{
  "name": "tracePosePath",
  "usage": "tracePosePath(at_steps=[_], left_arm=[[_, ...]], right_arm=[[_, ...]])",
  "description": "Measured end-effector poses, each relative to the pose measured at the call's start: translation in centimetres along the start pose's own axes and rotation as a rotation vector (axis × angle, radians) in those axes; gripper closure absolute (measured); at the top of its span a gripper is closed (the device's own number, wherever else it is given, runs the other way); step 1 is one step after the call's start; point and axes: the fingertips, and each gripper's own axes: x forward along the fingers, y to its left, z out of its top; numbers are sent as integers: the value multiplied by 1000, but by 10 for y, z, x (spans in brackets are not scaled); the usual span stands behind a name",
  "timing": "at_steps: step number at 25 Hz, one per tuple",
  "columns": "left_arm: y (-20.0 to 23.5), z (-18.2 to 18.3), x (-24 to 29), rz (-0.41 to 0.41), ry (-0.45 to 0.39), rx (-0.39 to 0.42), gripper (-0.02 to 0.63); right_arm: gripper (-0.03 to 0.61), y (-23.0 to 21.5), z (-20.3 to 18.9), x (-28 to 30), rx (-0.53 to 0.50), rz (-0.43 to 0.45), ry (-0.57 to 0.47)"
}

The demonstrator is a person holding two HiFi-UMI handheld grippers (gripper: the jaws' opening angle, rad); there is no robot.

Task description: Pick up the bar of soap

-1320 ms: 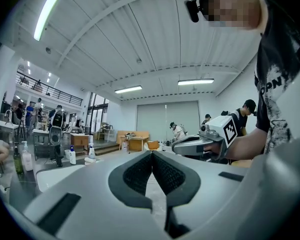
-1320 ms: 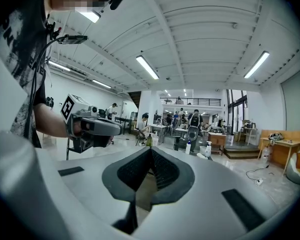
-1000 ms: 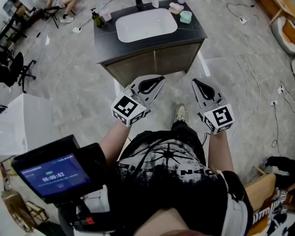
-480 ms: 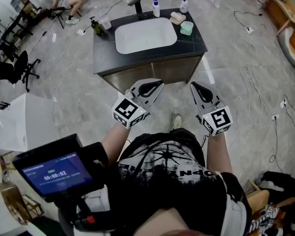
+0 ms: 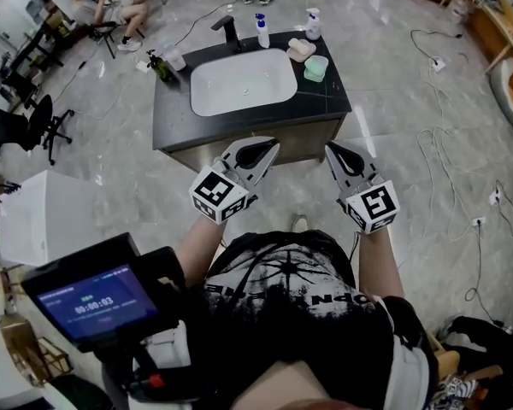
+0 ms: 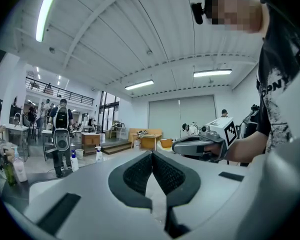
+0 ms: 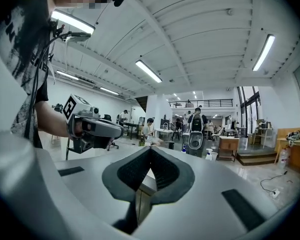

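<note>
Soap bar [image 5: 301,49], probably the beige lump, lies back-right on counter [image 5: 173,114]. Counter now nearer than before: left gripper [image 5: 268,145] and right gripper [image 5: 334,151] overlap its front edge, jaws closed, empty. Open floor [image 5: 410,143] either side.

Items counted, one dark counter [image 5: 332,96]: one sink [image 5: 244,82], one faucet [image 5: 227,31], three bottles — dark bottle [image 5: 160,65], blue-topped bottle [image 5: 261,31], white bottle [image 5: 312,24]. One bar of soap [image 5: 301,49]; one green dish [image 5: 315,68]. Grippers: two — left gripper [image 5: 269,144], right gripper [image 5: 332,149]. Floor: one white box [image 5: 43,216], one office chair [image 5: 26,126]. One screen unit [image 5: 98,301].
</note>
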Motion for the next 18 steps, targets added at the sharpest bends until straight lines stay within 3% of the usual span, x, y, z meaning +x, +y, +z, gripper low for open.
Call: tracePosePath(at_steps=[7, 18], left_arm=[[-5, 16, 34, 5, 8, -2, 609], [30, -3, 97, 70, 20, -39, 609]], right_arm=[[565, -33, 8, -8, 4, 13, 8], [565, -92, -21, 23, 25, 92, 25]])
